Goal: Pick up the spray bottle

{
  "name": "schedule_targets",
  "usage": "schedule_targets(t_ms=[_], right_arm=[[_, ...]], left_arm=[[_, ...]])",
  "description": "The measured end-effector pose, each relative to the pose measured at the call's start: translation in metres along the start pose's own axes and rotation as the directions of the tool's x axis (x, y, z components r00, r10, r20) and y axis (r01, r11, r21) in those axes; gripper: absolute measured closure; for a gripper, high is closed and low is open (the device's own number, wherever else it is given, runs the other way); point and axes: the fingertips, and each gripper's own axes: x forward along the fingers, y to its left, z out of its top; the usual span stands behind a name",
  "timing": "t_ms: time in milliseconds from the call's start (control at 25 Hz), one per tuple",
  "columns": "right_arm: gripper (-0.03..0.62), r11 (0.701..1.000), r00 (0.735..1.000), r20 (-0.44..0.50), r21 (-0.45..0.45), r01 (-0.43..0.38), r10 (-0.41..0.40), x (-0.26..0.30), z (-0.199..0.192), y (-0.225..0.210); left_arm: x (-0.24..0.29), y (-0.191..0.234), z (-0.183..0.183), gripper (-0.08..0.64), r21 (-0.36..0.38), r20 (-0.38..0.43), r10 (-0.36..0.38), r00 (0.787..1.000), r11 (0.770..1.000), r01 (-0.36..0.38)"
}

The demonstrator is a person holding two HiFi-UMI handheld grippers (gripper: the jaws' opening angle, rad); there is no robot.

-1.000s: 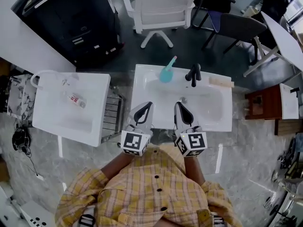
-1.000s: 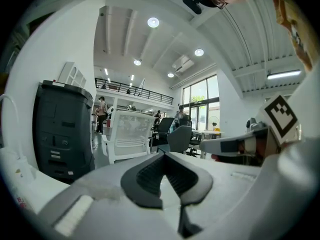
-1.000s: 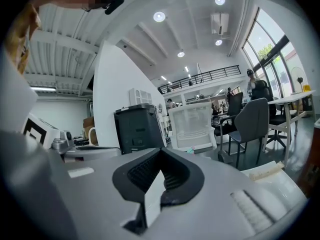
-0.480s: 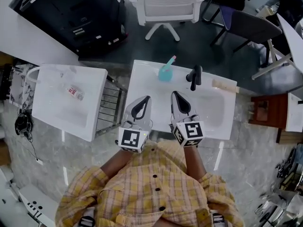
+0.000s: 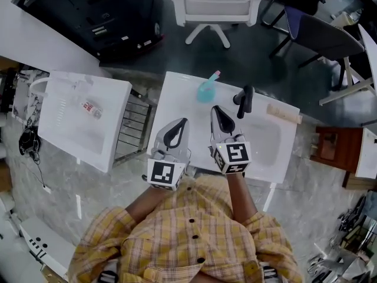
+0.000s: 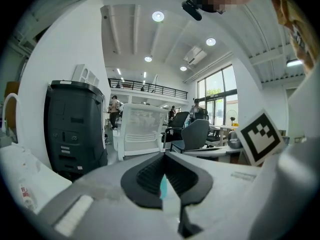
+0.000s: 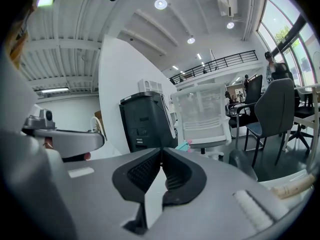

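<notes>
The spray bottle (image 5: 205, 90), teal with a pink trigger, stands on the back rim of the white sink (image 5: 175, 102), left of the black faucet (image 5: 244, 101). My left gripper (image 5: 182, 122) hovers over the sink's front left part, shut and holding nothing, well short of the bottle. My right gripper (image 5: 215, 108) is also shut and empty; its tips lie just in front of the bottle and slightly to its right. In the left gripper view a teal sliver of the bottle (image 6: 162, 186) shows behind the closed left gripper (image 6: 163, 155). The right gripper view shows the bottle's top (image 7: 183, 145) past the right gripper (image 7: 161, 150).
A second white sink (image 5: 59, 134) at the left holds a small clear bottle (image 5: 89, 107); a metal rack (image 5: 134, 128) sits between the sinks. A pale wooden piece (image 5: 283, 113) lies on the right rim. A white chair (image 5: 215, 5) and a black machine (image 5: 100, 16) stand beyond.
Both grippers have moved forward over the sink toward the spray bottle, the right one farther than the left. Both stayed shut.
</notes>
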Motion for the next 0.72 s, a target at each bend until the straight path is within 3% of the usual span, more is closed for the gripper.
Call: schedule_targets(t_ms=[360, 520, 720], right_arm=[[0.53, 0.999, 0.999, -0.037, -0.026, -0.033, 0.032, 0.033, -0.021, -0.014], [0.487, 0.997, 0.998, -0.049, -0.064, -0.049, 0.046, 0.047, -0.031, -0.017], [0.44, 0.991, 0.997, -0.058, -0.118, -0.06, 0.054, 0.061, -0.039, -0.023]], left_arm=[[0.004, 0.005, -0.009, 0.56, 0.007, -0.016, 0.058, 0.998, 0.998, -0.058], [0.005, 0.004, -0.011, 0.561, -0.05, -0.031, 0.086, 0.996, 0.995, -0.087], [0.008, 0.001, -0.011, 0.56, -0.029, -0.029, 0.089, 0.996, 0.995, -0.09]])
